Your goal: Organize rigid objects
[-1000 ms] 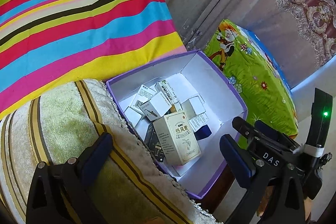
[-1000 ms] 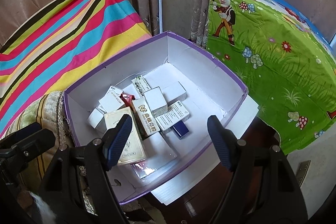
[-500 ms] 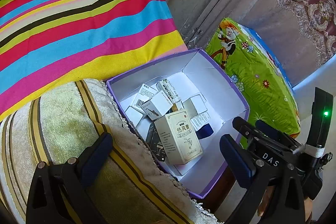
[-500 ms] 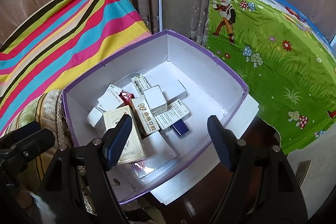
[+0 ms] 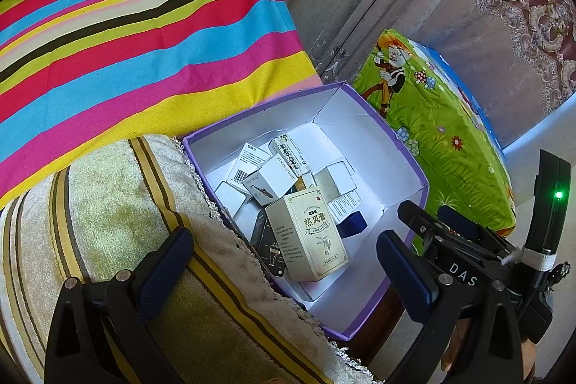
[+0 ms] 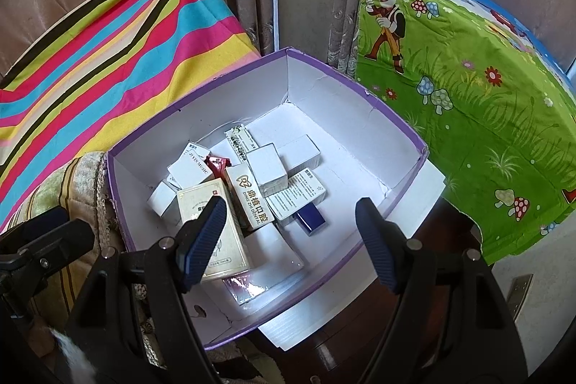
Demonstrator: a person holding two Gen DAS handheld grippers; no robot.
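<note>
Overhead, both claws [image 5: 284, 265] [image 6: 288, 240] gape empty above one purple box [image 6: 392, 121] holding roughly twelve cartons.

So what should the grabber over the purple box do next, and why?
Probably lower the right gripper into the purple box and close its fingers on the tall cream carton. The fingers are open and hold nothing, and that carton lies on top of the jumbled small boxes, nearest the gripper. The left gripper is open too, over the striped towel.
</note>
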